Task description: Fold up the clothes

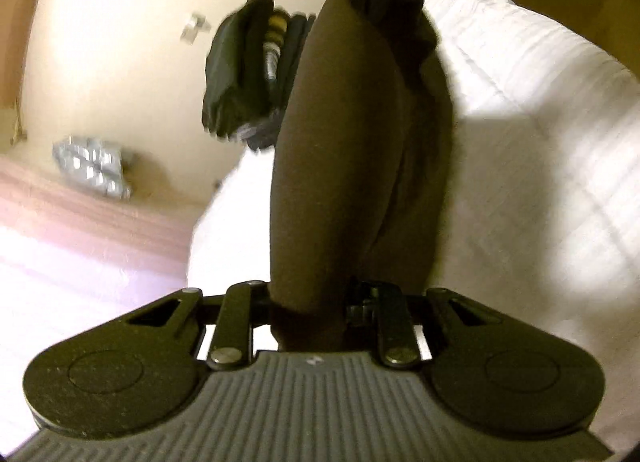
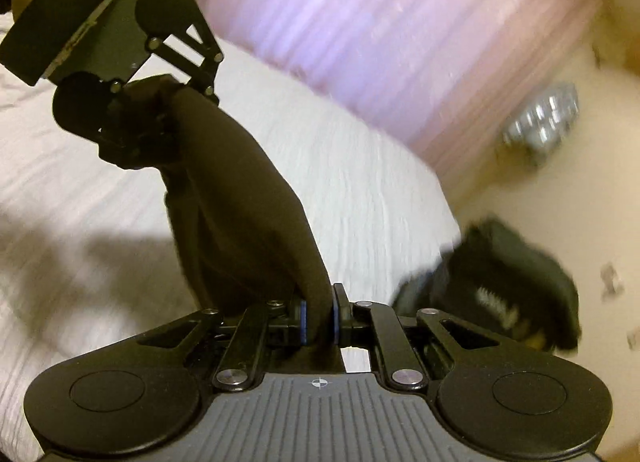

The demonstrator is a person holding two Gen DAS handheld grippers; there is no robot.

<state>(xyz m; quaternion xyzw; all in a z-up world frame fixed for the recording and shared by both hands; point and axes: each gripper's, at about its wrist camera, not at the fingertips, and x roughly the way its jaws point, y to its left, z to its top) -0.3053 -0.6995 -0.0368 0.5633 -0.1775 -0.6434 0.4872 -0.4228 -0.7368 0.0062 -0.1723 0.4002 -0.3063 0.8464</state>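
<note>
Clearly the dark brown garment (image 1: 344, 150) is soft, limp and light: it hangs in loose folds between the two grippers above the white bed (image 1: 540, 150), so I judge its edges or corners the best places to hold. The left gripper (image 1: 316, 310) and the right gripper (image 2: 319, 322) each have the fingers pinching one end of it. I count one garment, two grippers, one black bag (image 1: 248, 70) beyond the bed
</note>
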